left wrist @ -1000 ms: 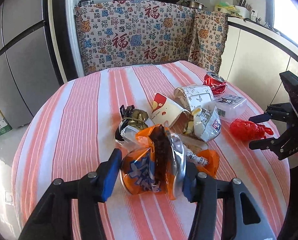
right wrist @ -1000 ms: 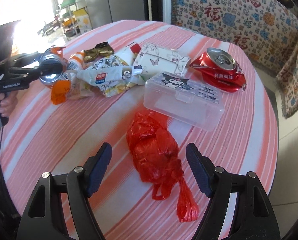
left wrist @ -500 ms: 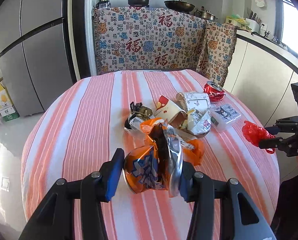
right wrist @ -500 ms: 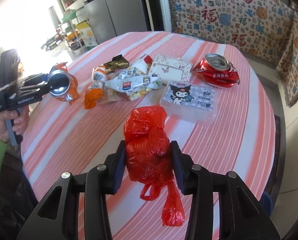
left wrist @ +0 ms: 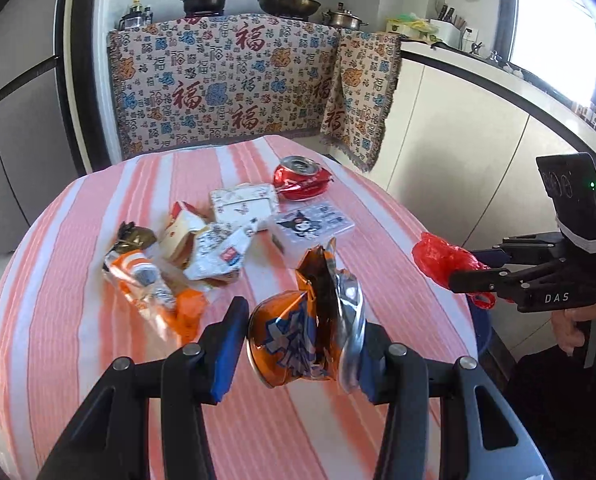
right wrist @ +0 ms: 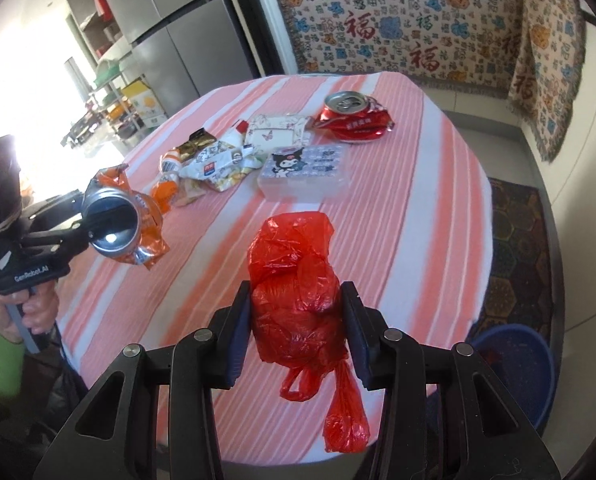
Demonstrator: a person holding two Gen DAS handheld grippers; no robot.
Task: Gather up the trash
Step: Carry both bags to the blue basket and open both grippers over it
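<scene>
The left gripper (left wrist: pixel 298 354) has its jaws closed on a crumpled orange foil snack bag with a silver inside (left wrist: pixel 306 336) and holds it in the air above the near edge of the round worktop with the pink and white striped cloth (left wrist: pixel 78 320). The blue pads (left wrist: pixel 228 356) press on both sides of the bag, and the torn top of the bag points up.

The right gripper (right wrist: pixel 296 334) has its jaws closed on a red thin plastic bag, tied and full (right wrist: pixel 298 296). It holds the bag above the right edge of the worktop, clear of the cloth. The knotted handles of the bag hang down below the jaws. In the left wrist view this red bag (left wrist: pixel 444 258) is beyond the right edge of the worktop.

The other trash lies on the worktop. A crushed red drink can (right wrist: pixel 352 118) is near the far edge. Just in front of it are a white packet with a butterfly print (right wrist: pixel 278 130) and a clear plastic box with a black cartoon figure on the lid (right wrist: pixel 304 172); the packet and the box are close together. To the left of them is a heap of white and orange wrappers (left wrist: pixel 170 268) with a small gold and black wrapper (left wrist: pixel 132 238) at its far side.

A blue plastic basin (right wrist: pixel 514 368) stands on the floor under the right edge of the worktop.
</scene>
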